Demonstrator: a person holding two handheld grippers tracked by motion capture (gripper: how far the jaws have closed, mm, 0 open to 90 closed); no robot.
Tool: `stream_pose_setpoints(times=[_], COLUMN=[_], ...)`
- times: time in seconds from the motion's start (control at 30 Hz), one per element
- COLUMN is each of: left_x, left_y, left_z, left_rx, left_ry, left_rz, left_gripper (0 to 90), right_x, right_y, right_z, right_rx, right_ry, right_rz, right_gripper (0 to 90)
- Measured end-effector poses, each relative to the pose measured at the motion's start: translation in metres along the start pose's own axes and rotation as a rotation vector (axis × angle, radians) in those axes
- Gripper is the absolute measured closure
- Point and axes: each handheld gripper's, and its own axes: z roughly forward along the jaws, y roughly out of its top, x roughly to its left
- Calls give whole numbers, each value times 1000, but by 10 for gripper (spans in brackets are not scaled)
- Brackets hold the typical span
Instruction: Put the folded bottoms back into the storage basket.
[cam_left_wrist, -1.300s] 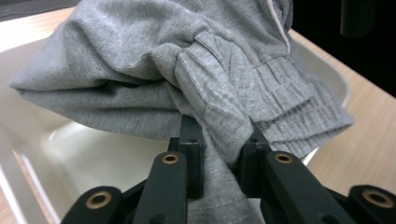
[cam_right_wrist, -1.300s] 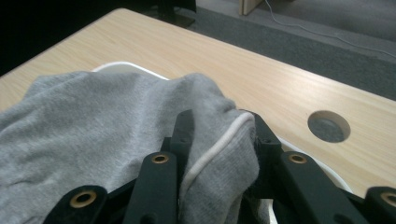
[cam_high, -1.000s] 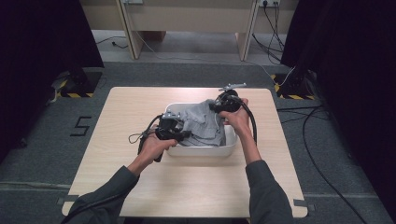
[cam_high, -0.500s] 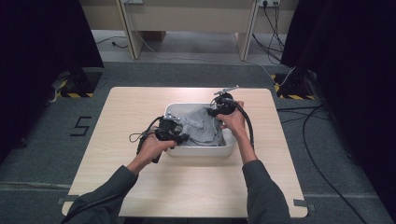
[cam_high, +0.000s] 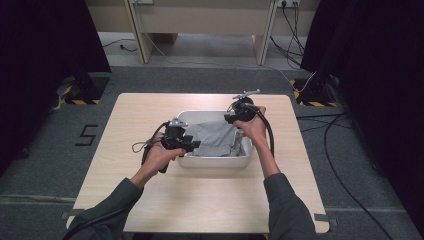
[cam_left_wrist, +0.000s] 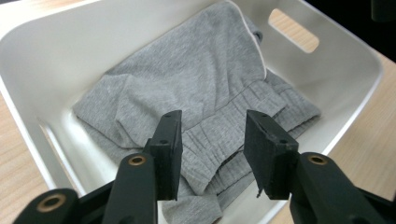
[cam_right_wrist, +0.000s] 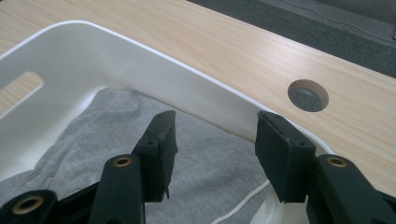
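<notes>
The grey sweater (cam_left_wrist: 196, 107), soft, light and floppy, lies folded in the white tub (cam_high: 241, 161) mid-table, best pinched at its thick ribbed hem, while the left gripper (cam_left_wrist: 212, 140) and right gripper (cam_right_wrist: 215, 140) hover with jaws just opened, empty.

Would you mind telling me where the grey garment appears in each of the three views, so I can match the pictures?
High view: the grey garment lies in the white bin at table centre, between the two grippers.
Left gripper view: it covers the bin floor, beyond and beneath the open jaws.
Right gripper view: it sits lower centre, behind the open jaws, under the bin wall.
Shared landmark: the bin's slot handle.
</notes>
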Motion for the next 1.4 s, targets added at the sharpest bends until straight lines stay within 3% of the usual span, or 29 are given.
stream_pose_setpoints(times=[0.2, 0.63, 0.77, 1.4], left_x=[-6, -9, -8, -14], left_y=[-1, -10, -10, -19], left_z=[-9, -28, -33, -48], left_rx=[-32, -80, -101, -103], left_ry=[-21, -64, -72, -55], left_rz=[0, -38, -54, -59], left_gripper=[538, 426, 392, 223], right_x=[2, 17, 21, 36], right_y=[-1, -11, -13, -31], right_z=[-10, -36, -41, -70], right_rx=[-29, -123, -126, -194], right_ry=[20, 116, 119, 155], right_rz=[-2, 4, -9, -40], right_gripper=[474, 447, 451, 430])
